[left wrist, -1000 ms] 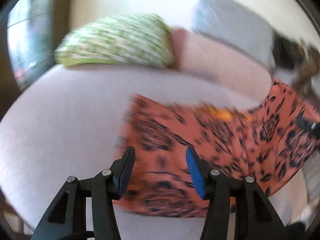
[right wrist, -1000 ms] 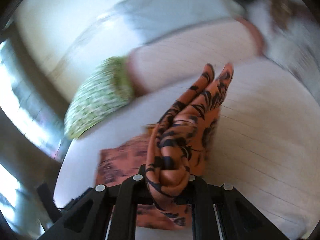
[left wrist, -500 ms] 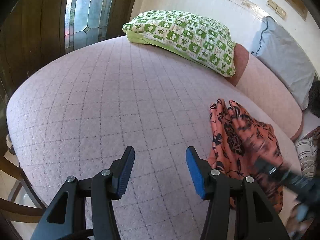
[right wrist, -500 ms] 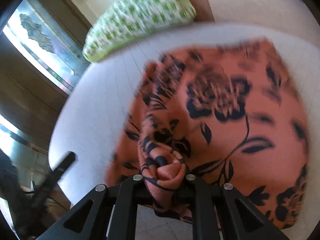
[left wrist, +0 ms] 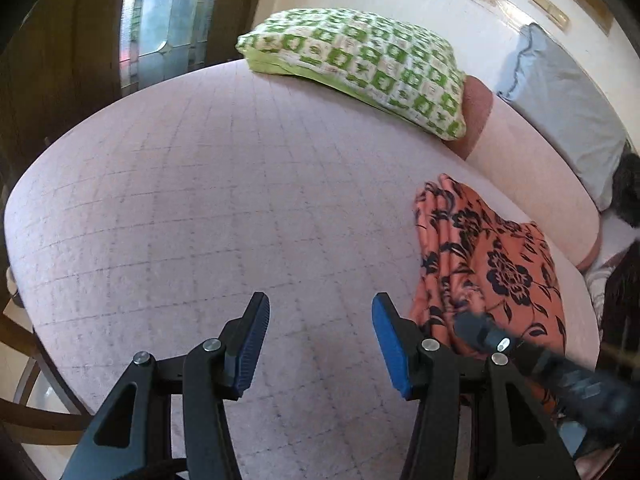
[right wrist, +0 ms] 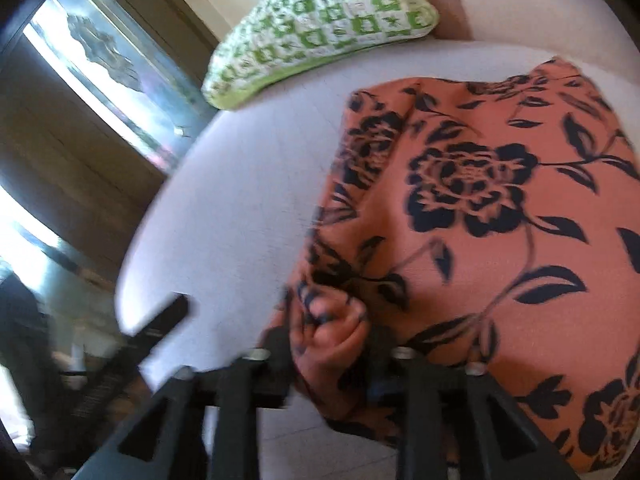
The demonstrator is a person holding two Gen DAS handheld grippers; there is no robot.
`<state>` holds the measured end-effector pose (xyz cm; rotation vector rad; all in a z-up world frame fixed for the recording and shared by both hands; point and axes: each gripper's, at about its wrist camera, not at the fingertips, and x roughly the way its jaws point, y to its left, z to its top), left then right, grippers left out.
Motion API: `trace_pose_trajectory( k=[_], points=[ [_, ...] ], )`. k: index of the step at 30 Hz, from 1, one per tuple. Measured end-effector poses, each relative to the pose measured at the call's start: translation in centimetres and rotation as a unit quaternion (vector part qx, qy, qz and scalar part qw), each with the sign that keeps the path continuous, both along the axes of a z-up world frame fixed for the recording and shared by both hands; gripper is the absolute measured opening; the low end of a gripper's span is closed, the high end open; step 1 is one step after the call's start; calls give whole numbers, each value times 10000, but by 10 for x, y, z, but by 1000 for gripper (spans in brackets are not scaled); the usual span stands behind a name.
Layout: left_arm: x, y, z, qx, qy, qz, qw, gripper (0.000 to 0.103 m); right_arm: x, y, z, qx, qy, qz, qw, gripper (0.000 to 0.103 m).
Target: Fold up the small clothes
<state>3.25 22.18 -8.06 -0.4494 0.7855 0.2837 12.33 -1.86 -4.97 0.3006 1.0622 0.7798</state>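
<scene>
An orange garment with black flowers (left wrist: 492, 264) lies folded on the pale quilted bed (left wrist: 200, 200), at the right in the left wrist view. It fills the right half of the right wrist view, garment (right wrist: 480, 208). My right gripper (right wrist: 328, 340) is at the garment's near left corner. Its jaws are opening, and a bunched fold of the cloth still sits between them. My left gripper (left wrist: 319, 304) stands open over bare bedspread just left of the garment, with nothing between its blue pads.
A green-and-white checked pillow (left wrist: 360, 64) lies at the far side of the bed, with a pink bolster (left wrist: 532, 172) and a grey pillow (left wrist: 560, 108) to its right. A tall glass window (left wrist: 168, 20) and dark wood stand beyond the bed's left edge.
The right gripper came down with the lifted fold, laid it on the bed, and its jaws parted. The left gripper swung left off the garment onto bare bedspread, then stayed still.
</scene>
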Motion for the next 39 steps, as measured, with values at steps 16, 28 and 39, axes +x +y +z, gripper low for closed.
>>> trace_pose_trajectory(
  k=[16,28,39],
  points=[
    [3,-73,16,-261,-93,-1654,9858,54,-15,-139,19,1769,234,-924,9796,75],
    [29,-79,-8,-644,556,-1582,9837,23,-12,-179,-15,1796,489,-1203,9751,75],
    [12,-84,47,279,-316,-1528,9874,10,-11,-176,-10,1633,304,-1012,9809,75]
  ],
)
